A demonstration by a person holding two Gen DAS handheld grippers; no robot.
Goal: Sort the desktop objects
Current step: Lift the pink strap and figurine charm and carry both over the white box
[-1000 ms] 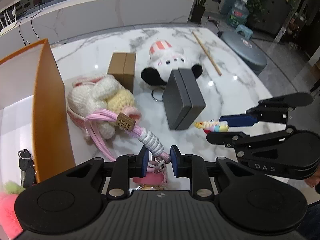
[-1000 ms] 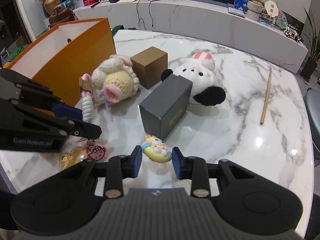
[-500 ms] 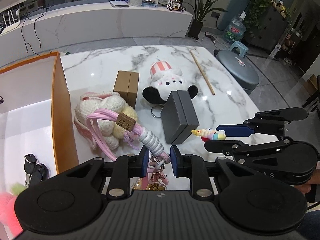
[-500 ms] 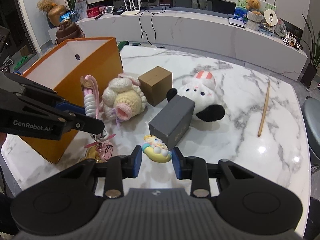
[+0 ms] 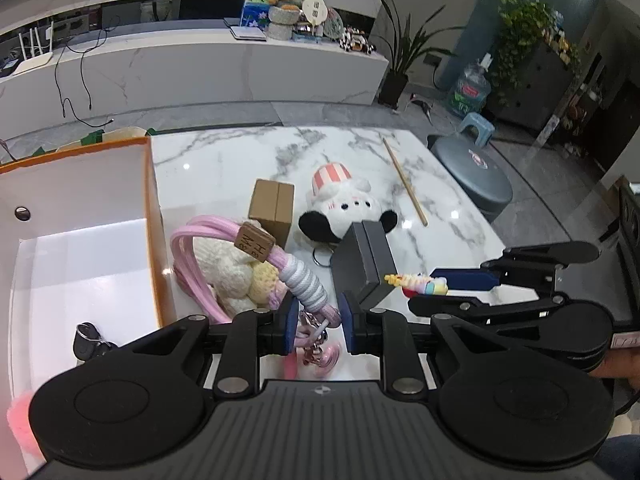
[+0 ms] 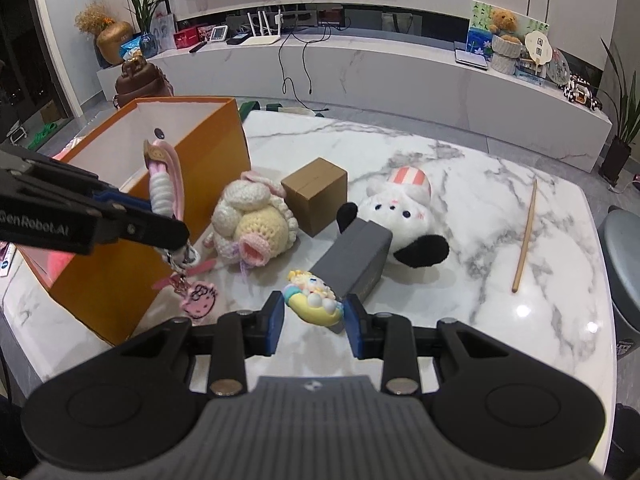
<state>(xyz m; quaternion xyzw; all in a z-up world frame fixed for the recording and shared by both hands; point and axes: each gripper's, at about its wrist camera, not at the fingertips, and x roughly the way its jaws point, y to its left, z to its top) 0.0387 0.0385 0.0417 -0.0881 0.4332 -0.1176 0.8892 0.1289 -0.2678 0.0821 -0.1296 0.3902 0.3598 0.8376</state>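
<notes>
Inside the orange box, only my left view shows the keys. Since a second ago both grippers have risen. Beside that box my left gripper pinches the pink lanyard; further right, my right gripper clamps the small figurine above the marble table.

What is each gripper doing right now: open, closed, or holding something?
Left gripper: closed on the pink lanyard keychain.
Right gripper: closed on the small moon figurine.
</notes>
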